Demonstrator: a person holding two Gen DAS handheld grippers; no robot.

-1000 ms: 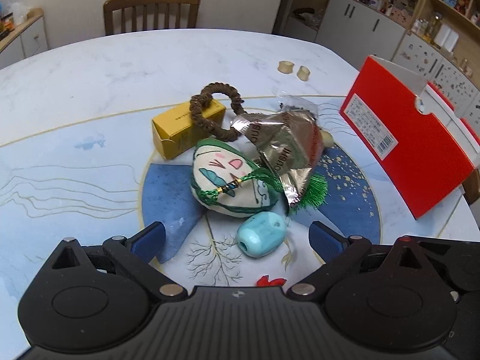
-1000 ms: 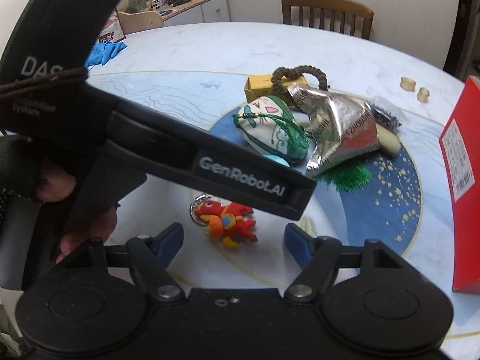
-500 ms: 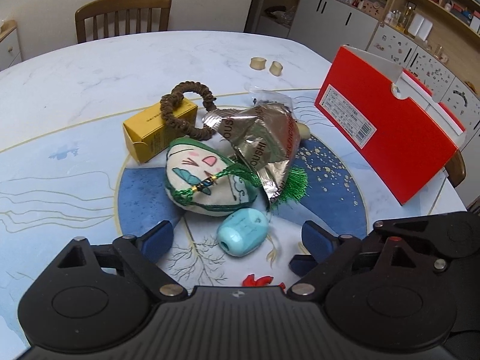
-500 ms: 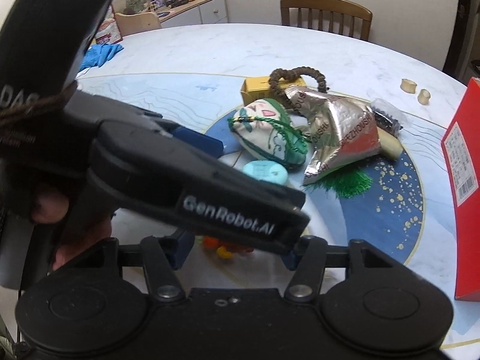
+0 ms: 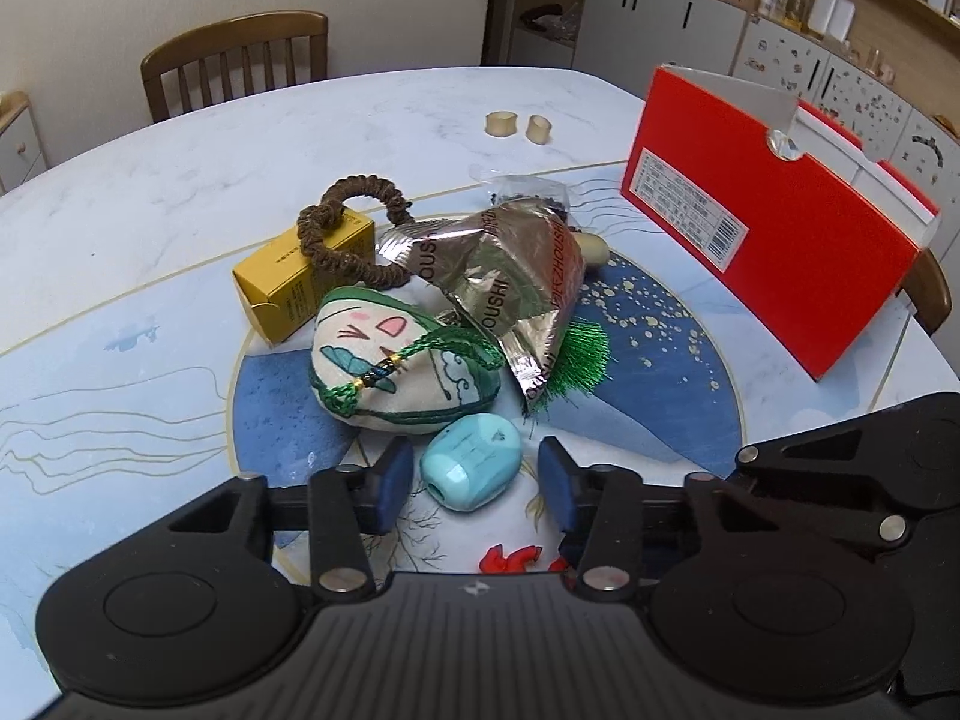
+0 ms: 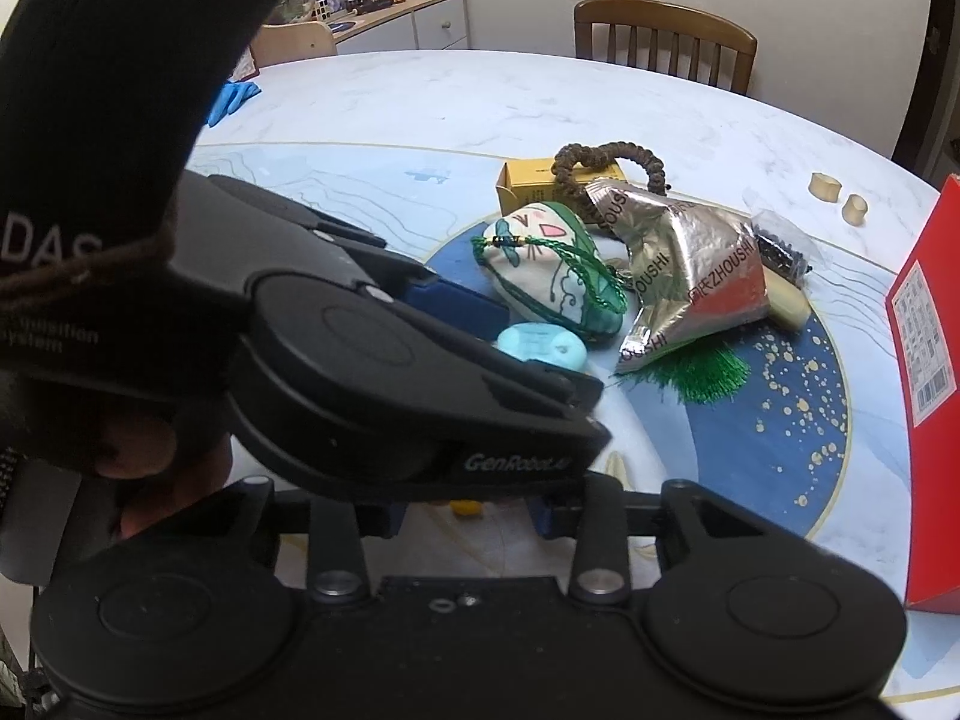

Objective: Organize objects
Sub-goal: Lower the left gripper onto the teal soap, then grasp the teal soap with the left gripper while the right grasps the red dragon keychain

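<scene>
Left gripper [image 5: 474, 477] closing round the turquoise bead [image 5: 471, 469], pads apart from it; right gripper [image 6: 465, 516] closing — left-gripper body hides its contents.

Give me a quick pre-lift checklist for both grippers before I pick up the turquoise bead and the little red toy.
1. Turquoise bead sits between the left gripper fingers: ok.
2. Left pads pressing the bead: not ok; jaws closing, gaps visible on both sides.
3. Bead clear of the green-corded pouch: not ok; they look to be touching.
4. Red toy between the right gripper fingers: cannot tell; the left gripper hides it, only a yellow bit shows.
5. Right jaws closing, grip made: cannot tell.
6. Grippers clear of each other: not ok; their bodies overlap closely.
</scene>
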